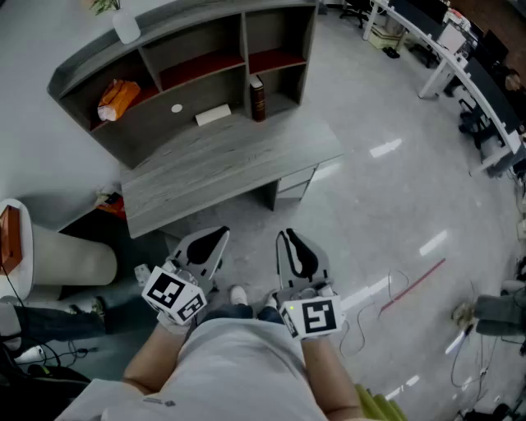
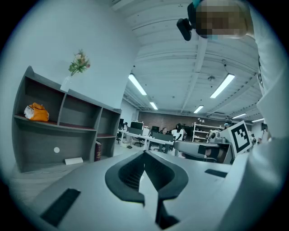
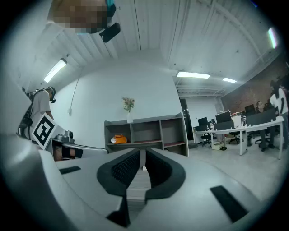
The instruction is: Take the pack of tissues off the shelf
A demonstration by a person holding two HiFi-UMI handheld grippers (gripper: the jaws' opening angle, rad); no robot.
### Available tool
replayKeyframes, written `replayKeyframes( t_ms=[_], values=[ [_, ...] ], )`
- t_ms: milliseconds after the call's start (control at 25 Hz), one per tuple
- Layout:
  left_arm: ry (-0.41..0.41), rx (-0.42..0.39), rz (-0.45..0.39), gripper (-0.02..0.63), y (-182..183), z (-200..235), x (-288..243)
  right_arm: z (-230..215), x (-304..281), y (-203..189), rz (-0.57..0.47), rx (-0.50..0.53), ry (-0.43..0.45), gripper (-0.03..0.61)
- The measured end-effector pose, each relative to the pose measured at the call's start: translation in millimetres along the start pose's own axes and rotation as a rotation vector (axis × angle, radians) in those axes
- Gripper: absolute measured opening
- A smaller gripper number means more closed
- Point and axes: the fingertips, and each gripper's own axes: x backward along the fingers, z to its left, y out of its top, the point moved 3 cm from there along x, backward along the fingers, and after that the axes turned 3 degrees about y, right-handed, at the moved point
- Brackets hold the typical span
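Note:
The orange pack of tissues (image 1: 117,99) lies in the upper left compartment of the grey shelf (image 1: 243,48) that stands on the back of the wooden desk (image 1: 222,160). It shows far off in the left gripper view as the tissues (image 2: 36,112) and in the right gripper view as the tissues (image 3: 119,139). My left gripper (image 1: 215,238) and right gripper (image 1: 288,238) hang side by side close to the person's body, over the floor in front of the desk. Both are shut and hold nothing; left gripper (image 2: 144,152), right gripper (image 3: 143,151).
On the desk under the shelf lie a white box (image 1: 213,115) and a small white disc (image 1: 177,108); a dark red book (image 1: 257,98) stands upright. A vase with flowers (image 1: 125,25) tops the shelf. A white chair (image 1: 49,255) stands left, office desks (image 1: 460,57) far right, cables (image 1: 394,288) on the floor.

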Motion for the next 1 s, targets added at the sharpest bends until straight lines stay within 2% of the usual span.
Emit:
replayKeyframes(
  t_ms=[240, 440, 600, 840, 1000],
  values=[
    [-0.005, 0.002, 0.007, 0.017, 0, 21, 10, 16, -13, -16, 0.054, 0.036, 0.014, 0.049],
    [-0.001, 0.005, 0.002, 0.017, 2, 47, 26, 34, -32, -15, 0.033, -0.004, 0.022, 0.049],
    [0.008, 0.001, 0.003, 0.017, 2, 77, 41, 43, -48, -19, 0.027, 0.005, -0.002, 0.049],
    [0.044, 0.001, 0.018, 0.017, -3, 112, 40, 43, -67, -35, 0.036, -0.016, -0.025, 0.049],
    [0.066, -0.001, 0.023, 0.017, -4, 132, 22, 25, -92, -41, 0.032, -0.031, -0.022, 0.049]
  ],
)
